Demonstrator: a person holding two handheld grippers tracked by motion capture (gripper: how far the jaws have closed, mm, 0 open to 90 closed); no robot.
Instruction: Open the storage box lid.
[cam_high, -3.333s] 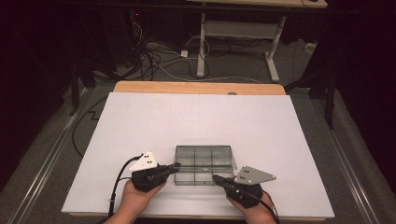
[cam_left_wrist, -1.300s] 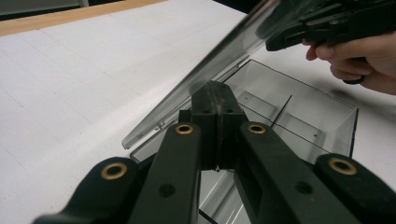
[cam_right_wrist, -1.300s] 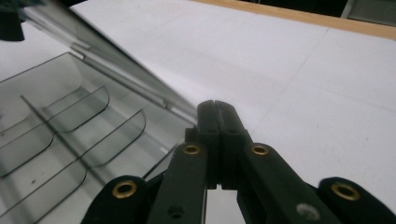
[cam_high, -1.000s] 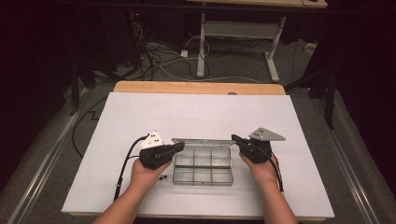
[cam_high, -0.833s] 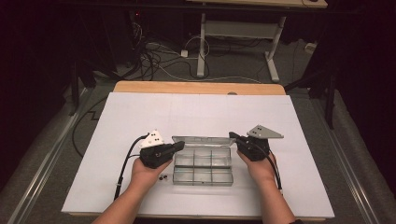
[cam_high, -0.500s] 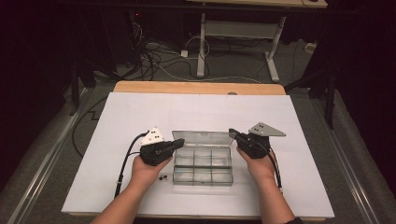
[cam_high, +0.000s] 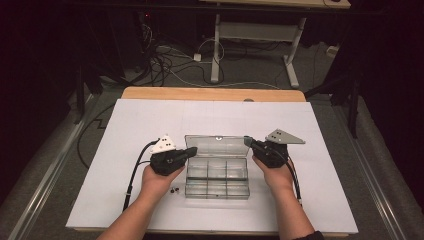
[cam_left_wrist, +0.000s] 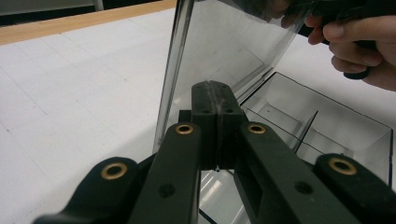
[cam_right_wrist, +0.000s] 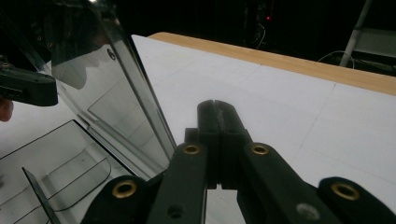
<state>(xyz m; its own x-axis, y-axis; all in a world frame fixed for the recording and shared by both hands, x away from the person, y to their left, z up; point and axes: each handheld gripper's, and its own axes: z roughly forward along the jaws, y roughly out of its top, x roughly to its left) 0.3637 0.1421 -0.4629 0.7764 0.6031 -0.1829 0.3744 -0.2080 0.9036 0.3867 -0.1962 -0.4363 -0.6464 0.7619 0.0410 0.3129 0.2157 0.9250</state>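
A: How do the tongs stand?

B: Both pairs are pressed together with nothing between the jaws. In the left gripper view the left gripper (cam_left_wrist: 215, 91) has its two black jaws meeting flat, tips set against the face of the raised clear lid (cam_left_wrist: 224, 42) near its left edge. In the right gripper view the right gripper (cam_right_wrist: 217, 108) is closed the same way, its tips just beside the lid's (cam_right_wrist: 116, 79) edge; whether they touch it I cannot tell.

A: And the box itself?

B: The clear compartment box (cam_high: 217, 177) sits on the white table (cam_high: 215, 120) at lower centre of the high view, lid (cam_high: 217, 146) tilted up along the far side. The left gripper (cam_high: 189, 154) is at the lid's left corner, the right gripper (cam_high: 249, 142) at its right corner, so the lid stands between the two. The compartments look bare in both gripper views.

A: Anything else around?

B: Two small dark bits (cam_high: 175, 190) lie on the table just left of the box's near corner, beside the left hand (cam_high: 157, 180). The right hand (cam_high: 274, 175) is right of the box. Black cables trail from each gripper toward the bottom of the frame. A wooden strip (cam_high: 212, 93) edges the far side of the table, and beyond it, upper centre, a white desk frame (cam_high: 255, 35) stands on the floor among loose cables.

A: Anything in the way?

B: The lid itself blocks most of the left gripper view's outlook; the other hand's fingers (cam_left_wrist: 355, 42) show past it at upper right.
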